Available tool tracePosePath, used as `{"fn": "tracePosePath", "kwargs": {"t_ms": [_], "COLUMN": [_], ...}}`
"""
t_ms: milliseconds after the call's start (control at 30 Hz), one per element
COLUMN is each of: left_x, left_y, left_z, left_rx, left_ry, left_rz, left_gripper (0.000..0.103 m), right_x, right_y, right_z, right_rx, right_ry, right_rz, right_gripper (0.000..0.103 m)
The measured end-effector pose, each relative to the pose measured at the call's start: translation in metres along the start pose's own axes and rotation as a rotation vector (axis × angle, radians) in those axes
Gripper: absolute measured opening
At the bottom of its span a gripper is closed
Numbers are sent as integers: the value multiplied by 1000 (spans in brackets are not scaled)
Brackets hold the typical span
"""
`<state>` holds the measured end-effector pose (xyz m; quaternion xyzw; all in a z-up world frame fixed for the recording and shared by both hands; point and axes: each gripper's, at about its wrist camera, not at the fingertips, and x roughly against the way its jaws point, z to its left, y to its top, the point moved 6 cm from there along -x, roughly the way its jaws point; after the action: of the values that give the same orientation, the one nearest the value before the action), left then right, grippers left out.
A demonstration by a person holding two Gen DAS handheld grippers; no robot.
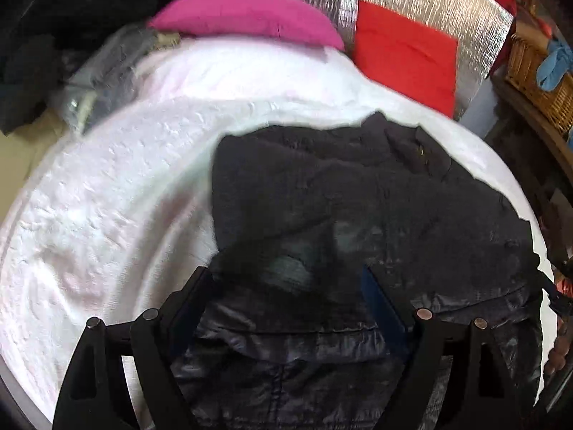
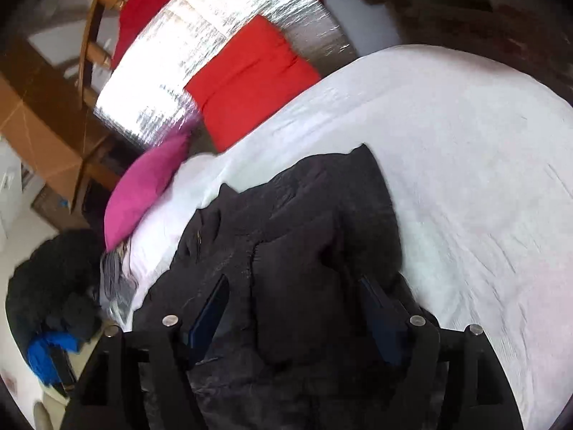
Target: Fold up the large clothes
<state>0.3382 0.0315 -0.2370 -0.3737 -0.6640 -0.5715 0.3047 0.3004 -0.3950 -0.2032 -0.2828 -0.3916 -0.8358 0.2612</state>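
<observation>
**Jacket bunched on the bed, both grippers wide and poised**

While the dark quilted puffer jacket point(image 1: 358, 208) lay heaped on the white textured bedspread point(image 1: 107, 215), both tools hung directly over it with nothing in their grasp. Left hand-held gripper point(image 1: 286, 286): fingers spread well apart, shiny padded cloth visible between them, no fold pinched. Right hand-held gripper point(image 2: 297, 301): same story, jaws apart, straddling a raised ridge of the jacket point(image 2: 297, 251) without closing on it.

And the garment was no tidy rectangle. It sat near the foot-side edge of the bed, rumpled, one corner peaking up toward the pillows, the shiny lining side showing closest to the left camera. Up at the head end, a magenta cushion point(image 1: 247, 18) and a red cushion point(image 1: 404, 57) leaned against a silver foil-faced panel point(image 1: 447, 10), well apart from the jacket. A pile of dark clothes point(image 2: 53, 279) waited off the bed's side.

My read: a fold was being set up or had just been laid, and a fresh grip was the step in hand. What the next move called for was each gripper closing on a definite edge, hem or shoulder rather than a loose bulge, since puffy slick fabric would likely slip and spring open. Both views were motion-blurred, so exact seams were hard to pick out.
</observation>
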Motion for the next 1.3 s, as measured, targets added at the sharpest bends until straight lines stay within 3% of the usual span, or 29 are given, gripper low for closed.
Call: {"fn": "tracePosePath", "kwargs": {"t_ms": [67,133,200,300,400,500,567,700,767,800,833,900,967,1033,1100,1200,1300], "left_x": [-15,-17,-16,-4,0,-19,-18,-4,3,9,12,18,20,21,21,19,17], "left_y": [-1,0,4,6,3,-4,-4,-2,-1,-1,-2,-3,-5,-5,-4,-4,-3], "left_z": [2,2,-1,-2,0,-8,-11,-9,-11,-14,-17,-27,-33,-39,-42,-45,-46], "left_rx": [4,-13,-8,5,-18,-84,-113,-83,-94,-110,-124,-156,-178,-204,-226,-240,-239], "left_ry": [36,75,77,60,68,136,165,140,149,164,175,196,206,220,243,253,253], "left_rz": [23,20,14,-18,-26,26,11,-1,-30,-50,-64,-89,-105,-128,-147,-158,-155], "left_gripper": [85,85,85,85,86,90,91,90,90,90,90,91,91,91,91,91,91], "right_x": [-15,-21,-19,5,30,11,-3,12,19,19,19,20,6,-7,-20,-7,12], "right_y": [-4,-6,-4,5,11,4,-2,5,6,3,1,-4,-12,-21,-27,-18,-9], "right_z": [-3,-6,-4,8,12,2,-6,5,15,20,22,24,28,22,11,7,3], "right_rx": [18,40,65,120,141,113,73,79,121,142,150,160,201,232,270,234,204], "right_ry": [-31,-81,-93,-87,-83,-91,-116,-65,-71,-74,-67,-54,-98,-161,-262,-270,-253], "right_rz": [40,48,44,-47,-128,-23,34,-32,-92,-98,-104,-125,-65,0,48,14,-55], "right_gripper": [70,29,25,18,18,18,19,23,56,95,101,99,98,79,73,52,51]}}
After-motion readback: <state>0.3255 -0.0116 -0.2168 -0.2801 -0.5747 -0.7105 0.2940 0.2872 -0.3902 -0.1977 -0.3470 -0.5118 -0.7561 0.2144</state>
